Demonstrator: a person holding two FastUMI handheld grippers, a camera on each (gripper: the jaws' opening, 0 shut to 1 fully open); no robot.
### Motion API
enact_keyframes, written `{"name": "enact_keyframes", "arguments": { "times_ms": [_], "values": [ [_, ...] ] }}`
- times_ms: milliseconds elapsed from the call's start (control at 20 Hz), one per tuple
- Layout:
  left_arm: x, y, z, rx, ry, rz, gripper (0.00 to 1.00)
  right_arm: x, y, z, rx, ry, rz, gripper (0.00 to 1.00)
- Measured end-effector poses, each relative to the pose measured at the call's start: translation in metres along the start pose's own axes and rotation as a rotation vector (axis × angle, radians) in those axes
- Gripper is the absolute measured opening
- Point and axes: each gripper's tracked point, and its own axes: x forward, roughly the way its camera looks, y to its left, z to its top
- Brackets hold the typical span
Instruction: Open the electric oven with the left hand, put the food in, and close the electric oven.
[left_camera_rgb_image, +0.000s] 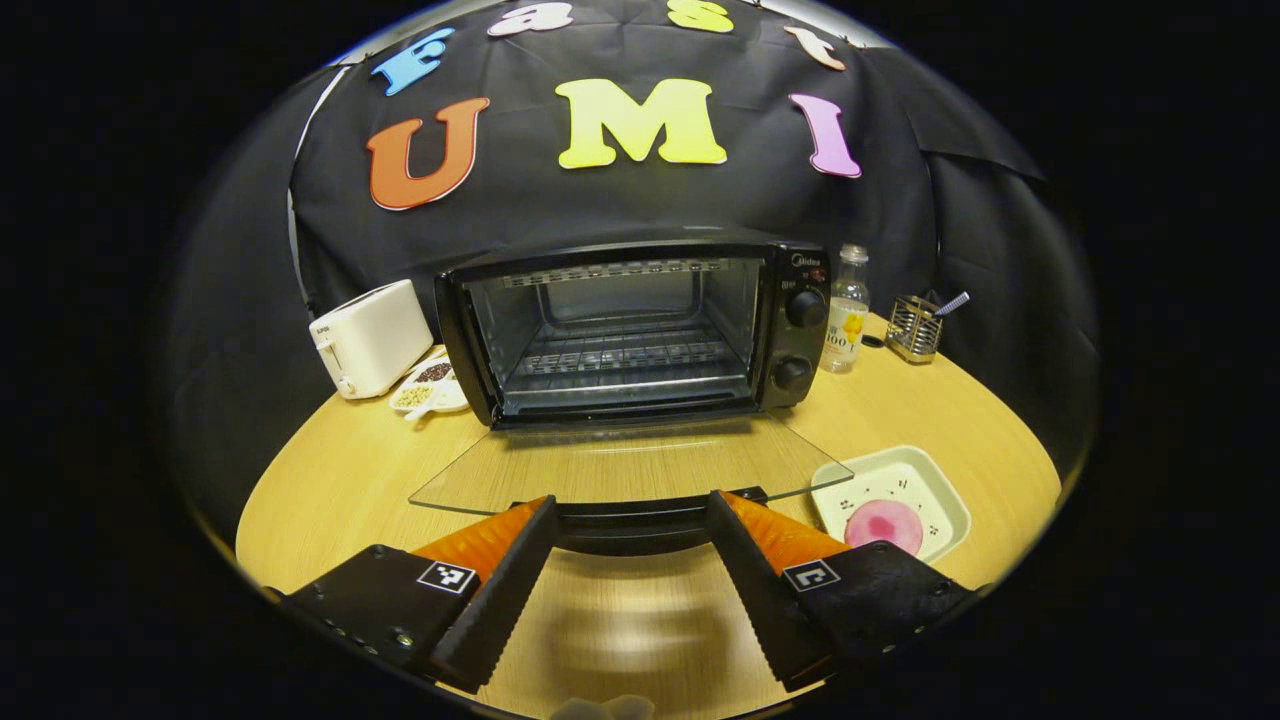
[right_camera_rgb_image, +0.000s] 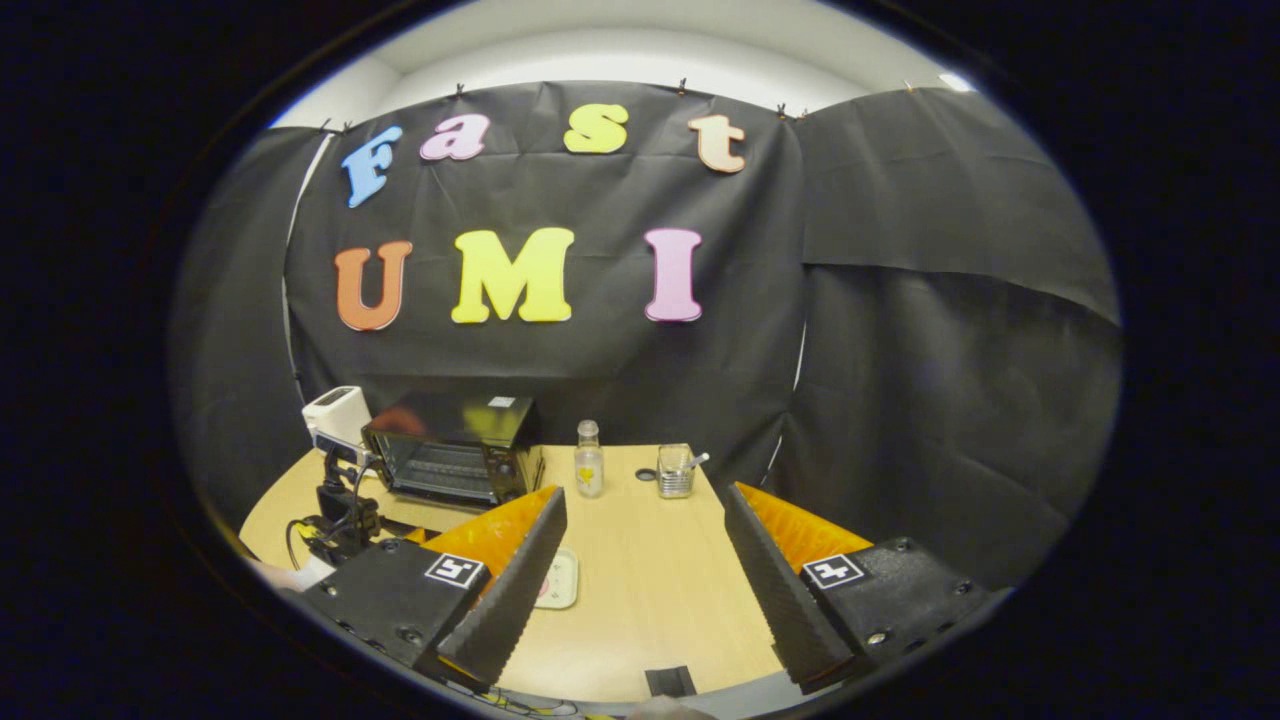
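Observation:
The black electric oven (left_camera_rgb_image: 640, 330) stands at the back of the round wooden table (left_camera_rgb_image: 340, 470), its glass door (left_camera_rgb_image: 630, 465) folded down flat and the wire rack inside bare. My left gripper (left_camera_rgb_image: 632, 505) is open, its fingertips at the two ends of the door's dark handle (left_camera_rgb_image: 632, 528). To the right lies a pink round piece of food (left_camera_rgb_image: 884, 522) on a pale square plate (left_camera_rgb_image: 940, 482). In the right gripper view my right gripper (right_camera_rgb_image: 645, 495) hangs open and empty above the table, well back from the oven (right_camera_rgb_image: 455, 455). The plate (right_camera_rgb_image: 562, 580) peeks out beside its left finger.
A white toaster (left_camera_rgb_image: 370, 338) and a small dish of seeds (left_camera_rgb_image: 428, 385) sit left of the oven. A clear bottle (left_camera_rgb_image: 846, 322) and a wire holder (left_camera_rgb_image: 915, 328) stand to its right. The other gripper, with cables (right_camera_rgb_image: 338, 515), shows in front of the oven.

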Motion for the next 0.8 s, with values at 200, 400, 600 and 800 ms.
{"name": "enact_keyframes", "arguments": {
  "times_ms": [200, 400, 600, 800],
  "values": [
    [0.006, -0.003, -0.026, -0.003, 0.071, -0.004, 0.96, 0.002, 0.004, -0.013, -0.006, 0.034, -0.006, 1.0],
    [0.012, -0.003, -0.038, 0.003, 0.097, 0.002, 0.97, 0.006, 0.011, -0.021, -0.022, 0.059, 0.006, 1.0],
    [0.009, -0.001, -0.035, -0.003, 0.084, 0.016, 0.95, 0.015, 0.018, -0.028, -0.037, 0.069, 0.038, 1.0],
    [-0.013, 0.008, -0.023, -0.033, 0.016, 0.039, 0.97, 0.044, 0.02, -0.051, -0.024, 0.118, 0.084, 1.0]
  ]
}}
